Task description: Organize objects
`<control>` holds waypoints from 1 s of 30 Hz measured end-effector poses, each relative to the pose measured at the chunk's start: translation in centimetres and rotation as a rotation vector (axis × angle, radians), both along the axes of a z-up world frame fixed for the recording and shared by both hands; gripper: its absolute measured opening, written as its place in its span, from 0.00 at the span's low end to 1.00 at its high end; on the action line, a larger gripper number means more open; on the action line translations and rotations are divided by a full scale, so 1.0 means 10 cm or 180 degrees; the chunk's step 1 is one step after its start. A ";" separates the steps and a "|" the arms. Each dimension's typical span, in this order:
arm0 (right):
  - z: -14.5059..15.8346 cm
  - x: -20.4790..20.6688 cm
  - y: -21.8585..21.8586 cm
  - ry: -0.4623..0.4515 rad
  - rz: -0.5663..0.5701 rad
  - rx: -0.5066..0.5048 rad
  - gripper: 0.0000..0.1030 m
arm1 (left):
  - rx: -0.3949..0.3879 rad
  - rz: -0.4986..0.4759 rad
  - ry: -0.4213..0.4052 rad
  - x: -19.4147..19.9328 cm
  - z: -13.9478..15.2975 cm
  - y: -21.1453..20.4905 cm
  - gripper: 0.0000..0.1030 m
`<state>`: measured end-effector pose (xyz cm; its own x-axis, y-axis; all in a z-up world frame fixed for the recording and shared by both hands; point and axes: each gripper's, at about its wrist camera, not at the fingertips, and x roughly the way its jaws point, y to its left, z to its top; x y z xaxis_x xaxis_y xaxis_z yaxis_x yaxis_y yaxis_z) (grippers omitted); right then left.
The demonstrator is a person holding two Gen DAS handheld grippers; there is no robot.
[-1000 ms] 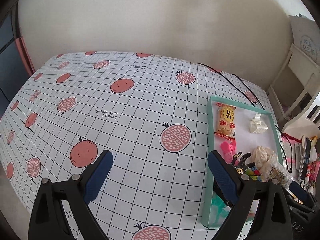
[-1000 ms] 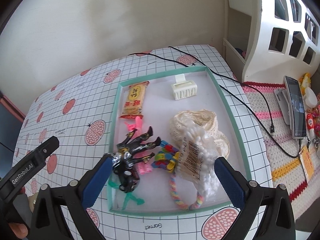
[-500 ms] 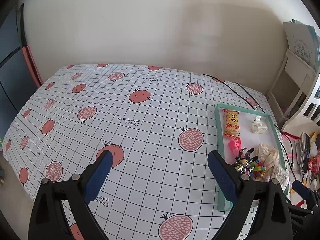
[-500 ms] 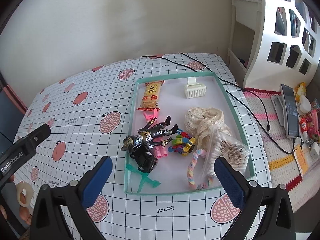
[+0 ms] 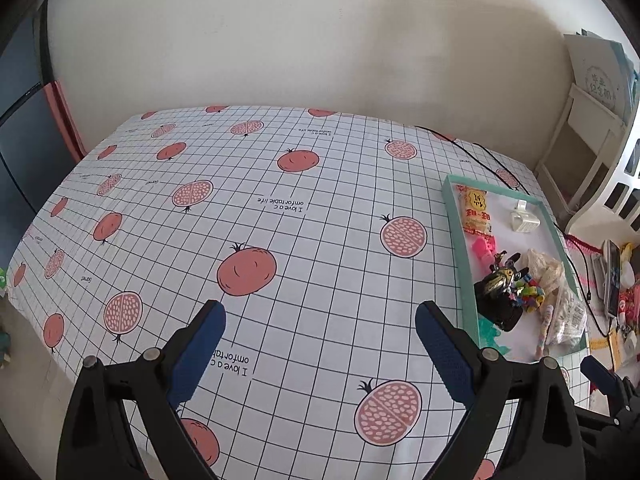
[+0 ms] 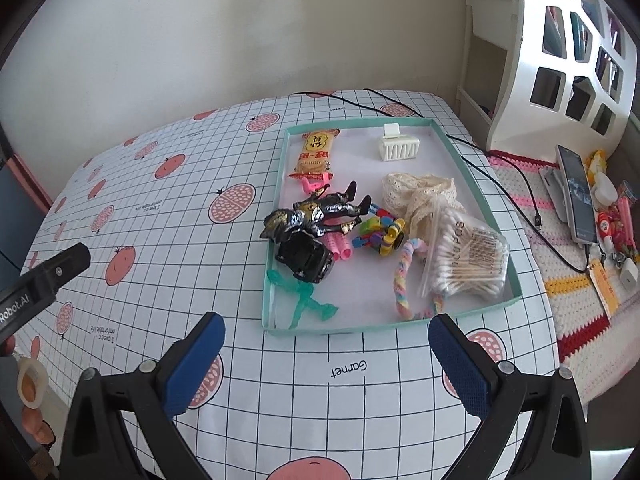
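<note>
Both my right gripper [image 6: 326,350] and left gripper [image 5: 320,332] hang empty with fingers apart above the tablecloth [image 5: 280,220], everything already lying in the tray [image 6: 476,160], so I judge only pulling away remains

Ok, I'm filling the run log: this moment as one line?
left gripper: open, empty, over tablecloth | right gripper: open, empty, short of tray | toys, snack, cotton swabs: in tray

tablecloth [image 6: 280,380]: smooth printed cloth
figure [image 6: 316,212]: glossy plastic
swab bag [image 6: 464,256]: clear shiny film
lace [image 6: 416,192]: rough cream cloth
</note>
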<state>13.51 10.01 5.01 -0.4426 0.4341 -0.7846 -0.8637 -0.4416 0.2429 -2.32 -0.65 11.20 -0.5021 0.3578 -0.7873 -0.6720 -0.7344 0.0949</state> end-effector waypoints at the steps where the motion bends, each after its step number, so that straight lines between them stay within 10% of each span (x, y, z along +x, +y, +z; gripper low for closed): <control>1: -0.04 -0.01 -0.03 -0.0008 0.0009 -0.0014 1.00 | -0.0010 -0.0009 -0.0010 0.01 -0.02 -0.02 0.93; 30: -0.87 -0.07 -0.20 -0.0480 0.0058 -0.0321 1.00 | -0.0420 -0.0132 -0.0240 0.16 -1.09 -0.40 0.93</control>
